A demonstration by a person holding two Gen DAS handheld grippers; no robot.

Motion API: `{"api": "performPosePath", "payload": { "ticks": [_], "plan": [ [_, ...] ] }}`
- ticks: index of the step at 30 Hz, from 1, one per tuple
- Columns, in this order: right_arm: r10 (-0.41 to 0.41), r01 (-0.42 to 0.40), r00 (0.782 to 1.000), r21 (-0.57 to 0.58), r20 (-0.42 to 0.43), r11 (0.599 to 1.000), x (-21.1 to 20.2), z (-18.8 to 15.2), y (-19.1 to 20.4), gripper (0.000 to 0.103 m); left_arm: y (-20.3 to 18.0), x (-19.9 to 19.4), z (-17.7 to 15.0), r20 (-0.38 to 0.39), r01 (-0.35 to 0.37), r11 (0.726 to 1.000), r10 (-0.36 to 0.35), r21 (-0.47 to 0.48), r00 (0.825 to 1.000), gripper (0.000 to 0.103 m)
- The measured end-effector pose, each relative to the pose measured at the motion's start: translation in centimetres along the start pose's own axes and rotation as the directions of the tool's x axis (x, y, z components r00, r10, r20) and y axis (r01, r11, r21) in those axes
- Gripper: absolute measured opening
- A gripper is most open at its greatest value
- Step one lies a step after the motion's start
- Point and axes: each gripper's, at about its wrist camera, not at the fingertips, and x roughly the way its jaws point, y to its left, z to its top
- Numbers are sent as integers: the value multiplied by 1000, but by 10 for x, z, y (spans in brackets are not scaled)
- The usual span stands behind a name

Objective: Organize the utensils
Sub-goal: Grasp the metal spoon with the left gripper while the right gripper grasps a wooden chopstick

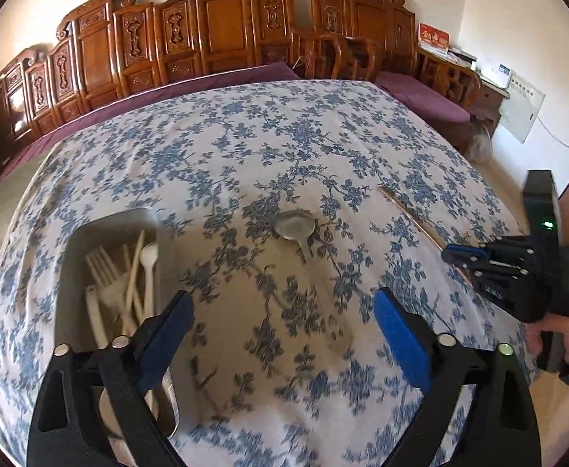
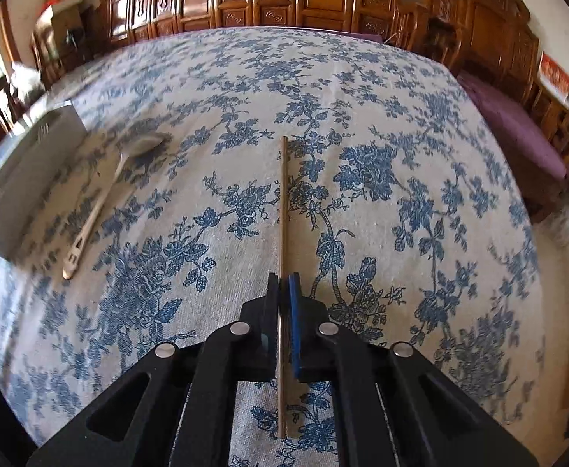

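Observation:
My right gripper [image 2: 283, 278] is shut on a thin wooden chopstick [image 2: 283, 210] that points forward over the floral tablecloth; in the left wrist view this gripper [image 1: 450, 253] sits at the right with the chopstick [image 1: 409, 214]. My left gripper [image 1: 282, 305] is open and empty above the cloth. A metal spoon [image 1: 296, 227] lies just ahead of it, and shows at the left of the right wrist view [image 2: 101, 198]. A grey tray [image 1: 70, 272] to the left holds several white plastic forks and chopsticks [image 1: 129, 284].
The table is covered by a blue floral cloth [image 1: 284, 136]. Carved wooden benches [image 1: 206, 31] with purple cushions [image 1: 420, 93] run along the far and right sides. The grey tray also shows at the left of the right wrist view [image 2: 27, 179].

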Motion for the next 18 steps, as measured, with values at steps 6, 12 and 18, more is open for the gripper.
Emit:
{"api": "performPosePath", "payload": {
  "ticks": [6, 12, 18],
  "plan": [
    [-40, 41, 999, -55, 27, 998, -1, -3, 9, 7, -9, 46, 14, -74, 14, 1000, -13, 0, 997, 51],
    [-16, 17, 999, -25, 41, 1000, -2, -5, 3, 7, -18, 93, 22, -152, -2, 1000, 1, -7, 988, 36],
    [-12, 13, 998, -11, 56, 1000, -2, -7, 2, 7, -21, 110, 29, -174, -10, 1000, 10, 1, 985, 26]
  ]
}}
